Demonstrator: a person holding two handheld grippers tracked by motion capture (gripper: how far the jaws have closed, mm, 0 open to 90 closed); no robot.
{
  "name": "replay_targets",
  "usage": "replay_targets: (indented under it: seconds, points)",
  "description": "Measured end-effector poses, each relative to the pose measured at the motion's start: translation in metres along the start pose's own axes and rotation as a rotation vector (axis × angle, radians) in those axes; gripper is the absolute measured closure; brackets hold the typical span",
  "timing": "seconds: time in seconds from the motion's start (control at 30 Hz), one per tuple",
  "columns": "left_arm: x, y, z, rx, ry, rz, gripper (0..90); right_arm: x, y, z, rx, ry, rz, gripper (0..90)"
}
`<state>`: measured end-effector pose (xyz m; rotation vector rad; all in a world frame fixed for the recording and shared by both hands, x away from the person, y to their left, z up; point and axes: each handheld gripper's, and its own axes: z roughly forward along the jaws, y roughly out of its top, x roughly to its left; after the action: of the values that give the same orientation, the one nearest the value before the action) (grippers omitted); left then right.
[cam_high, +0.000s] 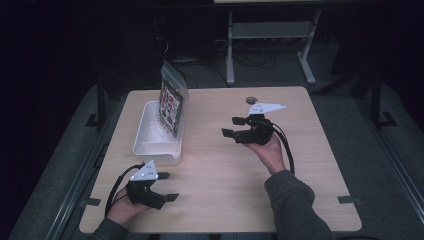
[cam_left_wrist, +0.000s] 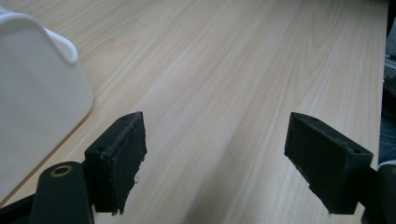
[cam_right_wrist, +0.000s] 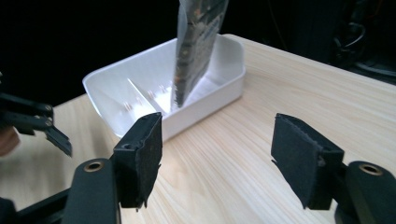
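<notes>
From above, a white tray sits at the left of the wooden surface with a clear bag of patterned contents standing upright in it against its right wall, the left claw resting near the front edge just below the tray and the right claw held well apart to the right, both with jaws spread and empty. The right gripper view adds a divider inside the tray and the bag leaning slightly. The left gripper view catches just the tray's rounded outer corner beside bare wood.
</notes>
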<state>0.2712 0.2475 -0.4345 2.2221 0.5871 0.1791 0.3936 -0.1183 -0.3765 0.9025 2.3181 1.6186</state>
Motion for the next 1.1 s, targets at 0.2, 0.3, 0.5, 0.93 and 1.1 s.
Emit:
replay_targets:
  seconds: [0.2, 0.3, 0.5, 0.93, 1.1]
  points:
    - [-0.001, 0.001, 0.002, -0.002, -0.001, -0.004, 19.9, -0.002, -0.005, -0.012, 0.036, 0.004, 0.002, 32.7]
    - [-0.001, 0.001, 0.003, 0.002, -0.002, 0.002, 19.6, -0.002, -0.010, -0.024, 0.021, -0.018, -0.017, 33.4]
    - [-0.002, 0.002, 0.005, 0.008, -0.001, 0.004, 19.6, -0.007, -0.021, -0.039, 0.042, -0.015, 0.016, 33.7]
    - [-0.003, 0.003, 0.006, 0.010, 0.003, 0.009, 19.6, -0.017, -0.043, -0.077, 0.053, -0.021, 0.073, 28.2]
    - [-0.003, 0.003, 0.006, 0.008, 0.003, 0.012, 19.6, -0.019, -0.048, -0.086, 0.069, -0.019, 0.095, 27.3]
